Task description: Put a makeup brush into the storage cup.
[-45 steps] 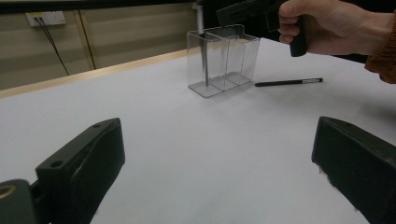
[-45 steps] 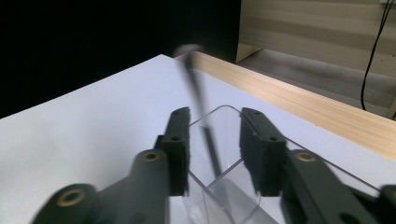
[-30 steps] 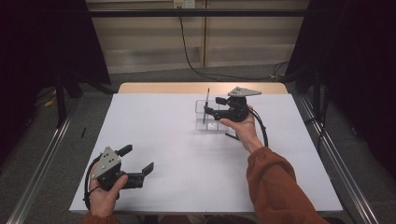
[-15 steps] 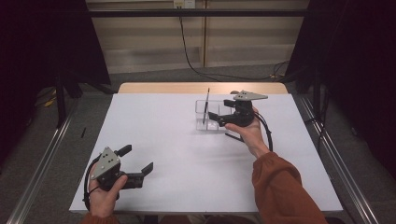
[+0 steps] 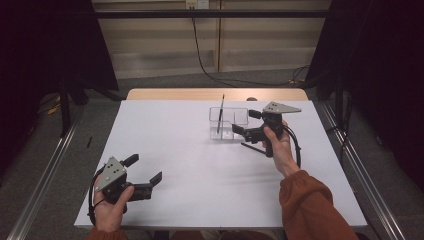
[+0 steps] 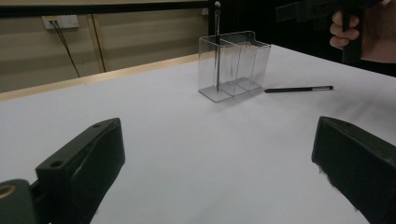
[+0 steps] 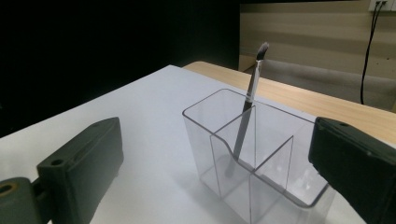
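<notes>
A clear plastic organizer box with dividers stands on the white table, toward the back. A thin dark brush stands in its left part, bristles up. A second dark brush lies flat on the table just in front of the box. My right gripper hovers right of the box. Its jaws have just been opening and stand open with nothing between them. My left gripper rests open at the front left, holding nothing.
A wooden strip borders the table's far edge. Metal rails run along both sides on the floor. A black cable hangs down the back wall. The person's orange sleeve lies over the table's front right.
My right gripper has drawn back to the right, away from the box, and its jaws have spread. The brush stays standing in the box. The left hand has not moved.
</notes>
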Tool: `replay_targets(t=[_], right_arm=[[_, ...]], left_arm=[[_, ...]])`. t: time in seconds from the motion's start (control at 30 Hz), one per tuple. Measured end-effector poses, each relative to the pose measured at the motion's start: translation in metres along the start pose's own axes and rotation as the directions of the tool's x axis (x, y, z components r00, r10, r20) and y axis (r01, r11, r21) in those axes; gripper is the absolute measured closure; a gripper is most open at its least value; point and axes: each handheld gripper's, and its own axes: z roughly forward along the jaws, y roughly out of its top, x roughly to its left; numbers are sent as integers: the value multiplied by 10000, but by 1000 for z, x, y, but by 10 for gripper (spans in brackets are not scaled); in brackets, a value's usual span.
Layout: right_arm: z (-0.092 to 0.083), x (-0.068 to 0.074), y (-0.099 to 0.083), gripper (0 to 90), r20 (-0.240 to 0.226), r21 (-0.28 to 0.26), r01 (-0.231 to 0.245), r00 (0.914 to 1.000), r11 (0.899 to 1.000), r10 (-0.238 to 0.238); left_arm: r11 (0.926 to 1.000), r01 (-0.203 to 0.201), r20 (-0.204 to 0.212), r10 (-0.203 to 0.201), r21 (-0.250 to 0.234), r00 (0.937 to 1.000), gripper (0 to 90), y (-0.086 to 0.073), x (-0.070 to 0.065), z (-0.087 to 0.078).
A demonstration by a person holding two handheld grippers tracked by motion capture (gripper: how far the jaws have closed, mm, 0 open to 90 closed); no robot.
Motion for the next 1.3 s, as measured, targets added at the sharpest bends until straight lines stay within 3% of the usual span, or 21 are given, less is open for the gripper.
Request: replay_targets(t=[0.23,0.63,0.73,1.3], right_arm=[[-15,3,-7,38,478,-35,310,9984,9995,-308],[-47,7,-22,32,662,-15,602,9960,9982,-600],[-58,6,-26,43,1036,-209,767,9918,9968,-741],[-117,18,-52,40,1119,58,693,9913,9976,-695]], left_arm=[[10000,4,-85,-4,-52,10000,24,0,0,0],[9998,85,-129,-88,-189,9999,24,1,1,0],[9995,95,-133,-100,-317,9999,25,1,0,0],[9982,274,-441,-298,-536,9986,30,-3,1,-7]])
